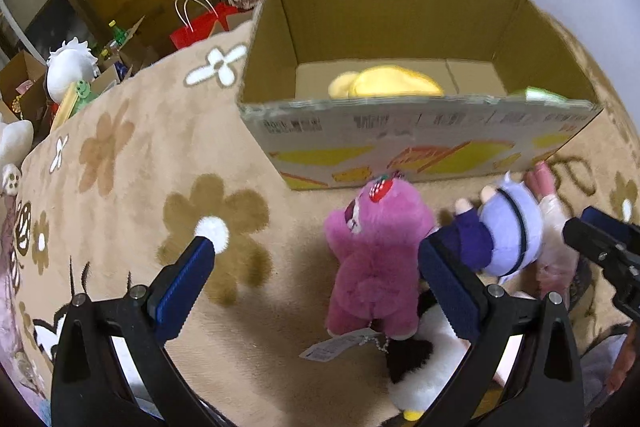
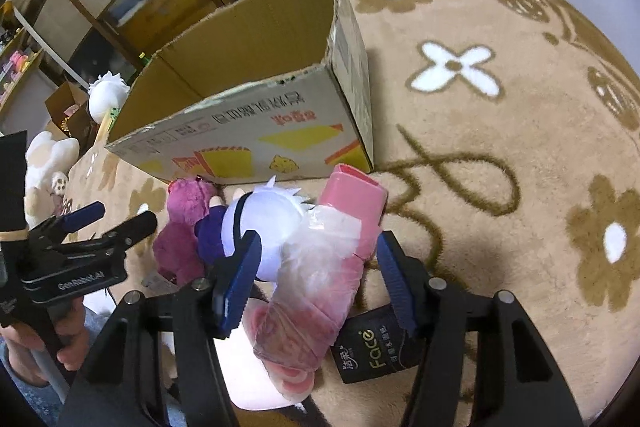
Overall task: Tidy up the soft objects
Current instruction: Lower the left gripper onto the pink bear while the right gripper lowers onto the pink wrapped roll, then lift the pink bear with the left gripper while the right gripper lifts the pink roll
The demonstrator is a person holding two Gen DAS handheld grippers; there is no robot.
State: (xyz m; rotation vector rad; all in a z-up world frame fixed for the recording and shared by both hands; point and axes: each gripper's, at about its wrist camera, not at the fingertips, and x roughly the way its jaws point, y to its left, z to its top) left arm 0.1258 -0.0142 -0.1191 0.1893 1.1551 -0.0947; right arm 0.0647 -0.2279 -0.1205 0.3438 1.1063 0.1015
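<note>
Pink plush bear (image 1: pixel 374 259) lies face up at lower centre of the left wrist view, tag at its foot, just beside the white-haired doll (image 1: pixel 510 227) in purple. Right of the doll, a pink plastic-wrapped pack (image 2: pixel 332 259) lies touching it, with a black "Face" packet (image 2: pixel 374 351) below. All sit on the flowered tan rug (image 1: pixel 140 163), right in front of the open cardboard box (image 1: pixel 420 143), upper centre, where a yellow plush (image 1: pixel 384 83) rests inside. Left tongs (image 1: pixel 316 275) gape wide, holding nothing, straddling the bear. Right tongs (image 2: pixel 318 275) spread open too, fingers either side of the pink pack, not pinching it.
</note>
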